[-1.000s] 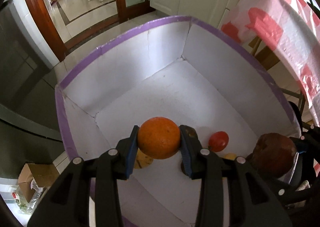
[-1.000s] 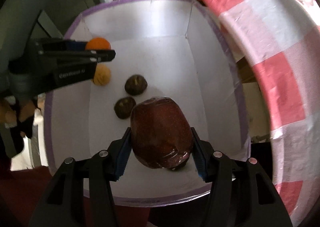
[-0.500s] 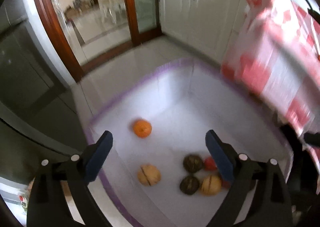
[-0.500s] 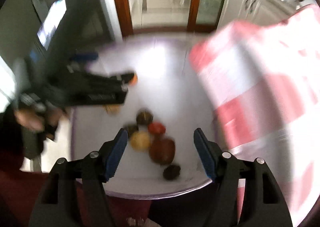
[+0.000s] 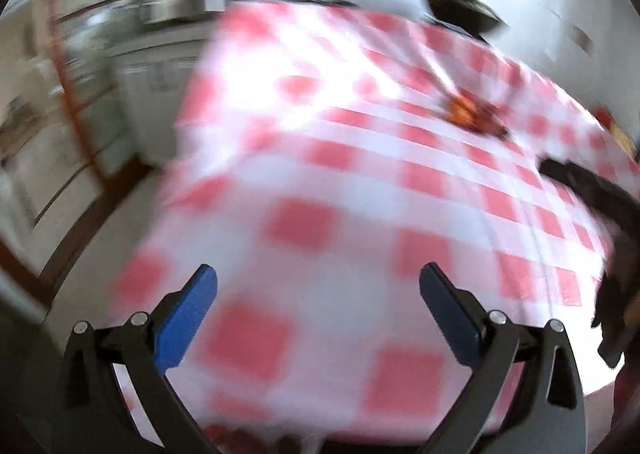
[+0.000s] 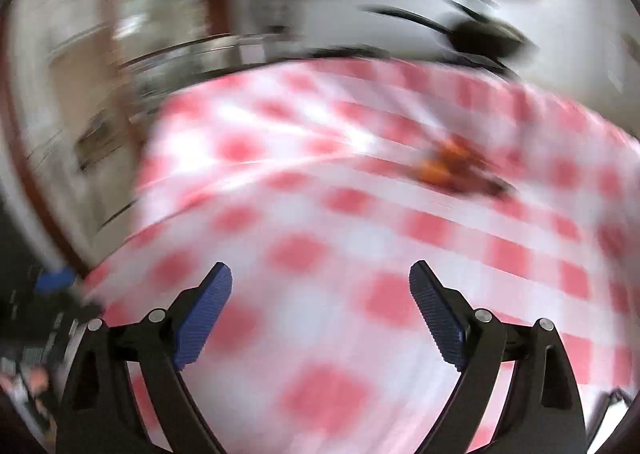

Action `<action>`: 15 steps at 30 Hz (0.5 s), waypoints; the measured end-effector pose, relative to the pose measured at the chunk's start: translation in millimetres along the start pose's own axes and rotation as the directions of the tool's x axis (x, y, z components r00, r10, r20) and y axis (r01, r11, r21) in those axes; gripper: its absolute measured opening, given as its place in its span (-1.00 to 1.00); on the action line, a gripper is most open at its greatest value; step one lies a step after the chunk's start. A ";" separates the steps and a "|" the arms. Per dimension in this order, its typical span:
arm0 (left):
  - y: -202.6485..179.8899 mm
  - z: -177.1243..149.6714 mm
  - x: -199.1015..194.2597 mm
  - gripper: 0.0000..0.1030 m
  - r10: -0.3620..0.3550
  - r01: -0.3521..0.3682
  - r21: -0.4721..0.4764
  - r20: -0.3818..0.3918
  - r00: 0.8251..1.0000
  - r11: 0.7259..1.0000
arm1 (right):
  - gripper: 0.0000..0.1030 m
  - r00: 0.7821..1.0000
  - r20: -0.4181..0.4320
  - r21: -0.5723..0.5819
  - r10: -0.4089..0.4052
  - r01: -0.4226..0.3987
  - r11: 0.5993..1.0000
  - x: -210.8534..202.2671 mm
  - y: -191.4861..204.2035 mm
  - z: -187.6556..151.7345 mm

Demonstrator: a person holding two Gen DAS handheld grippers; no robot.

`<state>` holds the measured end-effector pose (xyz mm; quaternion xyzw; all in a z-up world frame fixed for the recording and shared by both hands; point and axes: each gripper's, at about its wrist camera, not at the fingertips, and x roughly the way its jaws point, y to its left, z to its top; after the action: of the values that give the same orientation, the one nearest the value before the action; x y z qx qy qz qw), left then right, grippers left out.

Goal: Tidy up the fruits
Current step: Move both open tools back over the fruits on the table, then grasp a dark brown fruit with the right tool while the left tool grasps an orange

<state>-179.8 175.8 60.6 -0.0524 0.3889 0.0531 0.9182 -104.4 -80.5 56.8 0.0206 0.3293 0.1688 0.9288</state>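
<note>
Both views are blurred by motion and look across a table with a red and white checked cloth [image 5: 320,182]. A small heap of orange and dark fruits [image 5: 472,116] lies far back on the cloth, right of centre, and shows in the right wrist view as the same fruit heap [image 6: 452,170]. My left gripper [image 5: 318,270] hovers over the near cloth, its jaws opening wide with nothing between them. My right gripper [image 6: 320,267] does the same, jaws opening and empty. The white box with the sorted fruits is out of view.
A dark pan-like object [image 5: 460,10] stands beyond the table's far edge against a white wall. Cabinets and a wooden door frame [image 5: 80,142] lie to the left. A dark shape, probably the other gripper, crosses the right edge [image 5: 592,194].
The left gripper let go of the orange and the right one let go of the dark red fruit into the white box. Both opened wide, rose and swung over to the checked table.
</note>
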 end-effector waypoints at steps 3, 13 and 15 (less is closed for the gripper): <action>-47.0 25.7 44.3 0.97 -0.054 0.054 0.067 -0.015 0.998 0.996 | 0.70 0.996 -0.023 0.152 -0.092 0.094 0.984 38.1 -70.9 13.9; -110.8 98.2 137.6 0.97 -0.145 0.147 0.053 -0.041 0.989 0.988 | 0.42 0.960 -0.150 0.164 -0.235 0.258 0.952 142.5 -157.4 51.4; -117.4 112.0 149.6 0.97 -0.140 0.141 0.072 -0.031 0.990 0.987 | 0.35 0.958 -0.164 0.143 -0.233 0.257 0.956 159.6 -163.5 60.2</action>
<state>19.2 83.6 36.9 -0.0463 0.3979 -0.0269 0.9159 97.8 -178.0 -17.0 0.0431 0.4090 0.0257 0.9112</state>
